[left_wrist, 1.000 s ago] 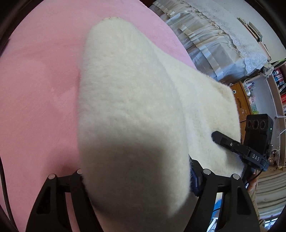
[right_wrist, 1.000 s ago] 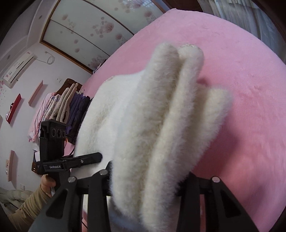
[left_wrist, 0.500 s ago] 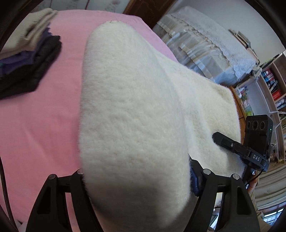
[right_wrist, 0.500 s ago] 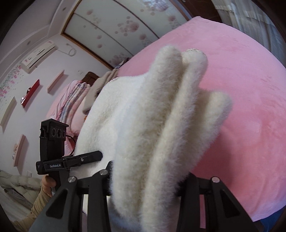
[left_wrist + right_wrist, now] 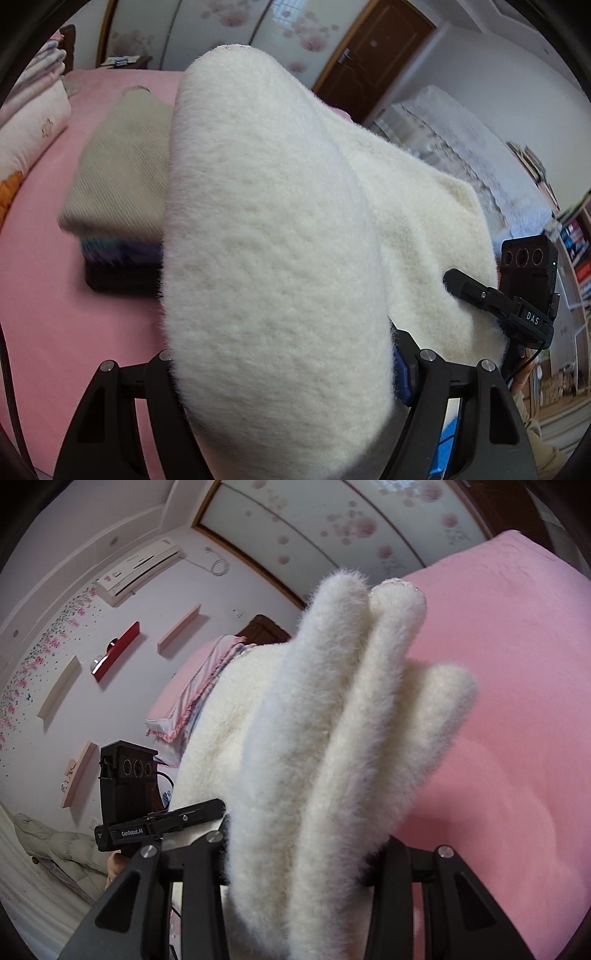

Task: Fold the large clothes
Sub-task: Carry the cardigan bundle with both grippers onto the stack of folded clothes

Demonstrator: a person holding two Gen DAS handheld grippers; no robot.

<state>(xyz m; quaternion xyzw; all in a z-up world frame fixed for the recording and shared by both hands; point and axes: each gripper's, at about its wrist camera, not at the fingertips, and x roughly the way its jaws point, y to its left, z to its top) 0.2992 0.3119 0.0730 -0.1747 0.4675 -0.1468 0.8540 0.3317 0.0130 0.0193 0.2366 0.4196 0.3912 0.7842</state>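
Observation:
A thick white fluffy garment (image 5: pixel 266 229), folded into several layers, hangs in the air above the pink bed (image 5: pixel 44 314). My left gripper (image 5: pixel 284 373) is shut on one end of the bundle, and the fleece hides its fingertips. My right gripper (image 5: pixel 303 853) is shut on the other end, where three rolled layers (image 5: pixel 332 720) stick out past the jaws. Each wrist view shows the other gripper at the garment's edge: the right gripper (image 5: pixel 480 295) at the right and the left gripper (image 5: pixel 177 819) at the left.
A stack of folded clothes (image 5: pixel 122 173), beige on top with purple and black below, lies on the bed left of the bundle. Pillows (image 5: pixel 29 122) sit at the bed's head. A door (image 5: pixel 373 55), a second bed (image 5: pixel 461 147) and bookshelves (image 5: pixel 576 251) stand beyond.
Both grippers rose and carried the garment across the bed. The folded stack came into the left view and now lies close beside the bundle. The grips have not changed.

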